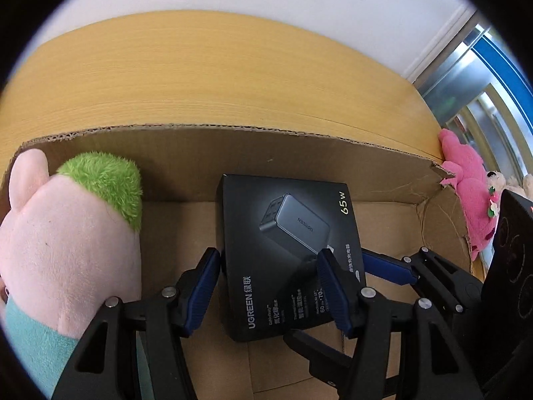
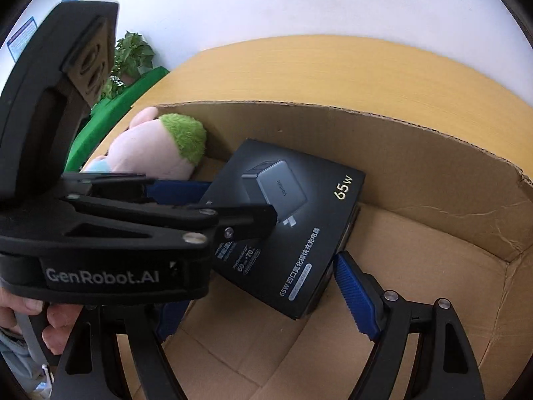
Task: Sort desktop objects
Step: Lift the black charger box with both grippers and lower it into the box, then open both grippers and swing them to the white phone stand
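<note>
While both tongs, left (image 1: 268, 286) and right (image 2: 263, 303), pinch the flat black cardboard charger box (image 1: 289, 253) over the open brown carton (image 2: 433, 173), uneven release might tip it onto the pink plush (image 1: 66, 233).

Wooden table (image 1: 206, 76) carries open cardboard box (image 1: 266, 148); pink plush (image 1: 466, 180) beside it.
</note>
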`<state>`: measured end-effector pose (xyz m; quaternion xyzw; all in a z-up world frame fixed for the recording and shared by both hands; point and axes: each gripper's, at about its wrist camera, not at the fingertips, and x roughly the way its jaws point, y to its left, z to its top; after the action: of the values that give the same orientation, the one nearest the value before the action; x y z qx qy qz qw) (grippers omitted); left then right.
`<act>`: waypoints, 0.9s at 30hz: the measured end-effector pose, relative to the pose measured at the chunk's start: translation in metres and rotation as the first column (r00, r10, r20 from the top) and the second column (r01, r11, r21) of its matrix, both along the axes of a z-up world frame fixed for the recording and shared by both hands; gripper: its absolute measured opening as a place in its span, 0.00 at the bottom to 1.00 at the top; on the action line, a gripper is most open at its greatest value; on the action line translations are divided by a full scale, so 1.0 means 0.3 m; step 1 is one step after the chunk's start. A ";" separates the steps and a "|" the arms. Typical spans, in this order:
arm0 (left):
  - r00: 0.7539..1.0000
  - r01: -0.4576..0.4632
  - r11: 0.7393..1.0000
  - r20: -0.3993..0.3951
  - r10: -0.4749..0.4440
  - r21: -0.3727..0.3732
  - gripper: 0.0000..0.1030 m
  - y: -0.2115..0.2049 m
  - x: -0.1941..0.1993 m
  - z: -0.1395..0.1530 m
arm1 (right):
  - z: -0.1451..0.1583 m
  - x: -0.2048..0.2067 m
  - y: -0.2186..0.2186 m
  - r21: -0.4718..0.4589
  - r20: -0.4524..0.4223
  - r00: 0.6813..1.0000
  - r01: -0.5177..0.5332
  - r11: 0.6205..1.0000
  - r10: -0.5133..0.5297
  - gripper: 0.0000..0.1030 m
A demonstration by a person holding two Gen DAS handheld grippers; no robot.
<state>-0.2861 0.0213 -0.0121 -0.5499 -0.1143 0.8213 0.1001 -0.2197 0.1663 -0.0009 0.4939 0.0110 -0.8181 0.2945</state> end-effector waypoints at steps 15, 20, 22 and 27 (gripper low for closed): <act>0.838 -0.019 0.985 -0.540 -0.078 -0.172 0.71 -0.030 0.539 0.512 | 0.376 0.335 0.066 0.017 -0.282 0.950 0.149 0.989 -0.138 1.00; 0.712 -0.093 0.966 -0.694 -0.106 -0.242 0.80 -0.046 0.846 0.591 | 0.504 0.654 0.054 0.038 -0.434 0.894 0.142 0.989 -0.112 1.00; 0.708 -0.114 0.959 -0.699 -0.104 -0.258 0.80 -0.039 0.909 0.569 | 0.503 0.722 0.063 0.027 -0.442 0.885 0.172 0.985 -0.142 1.00; 0.748 -0.145 0.962 -0.662 -0.048 -0.233 0.80 -0.045 1.007 0.447 | 0.409 0.881 0.152 0.016 -0.410 0.877 0.281 0.959 -0.250 1.00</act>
<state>0.0161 0.0078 0.1219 -0.2283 0.0269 0.9725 0.0368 0.0447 0.2118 0.1219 0.3215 0.0344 -0.9340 0.1519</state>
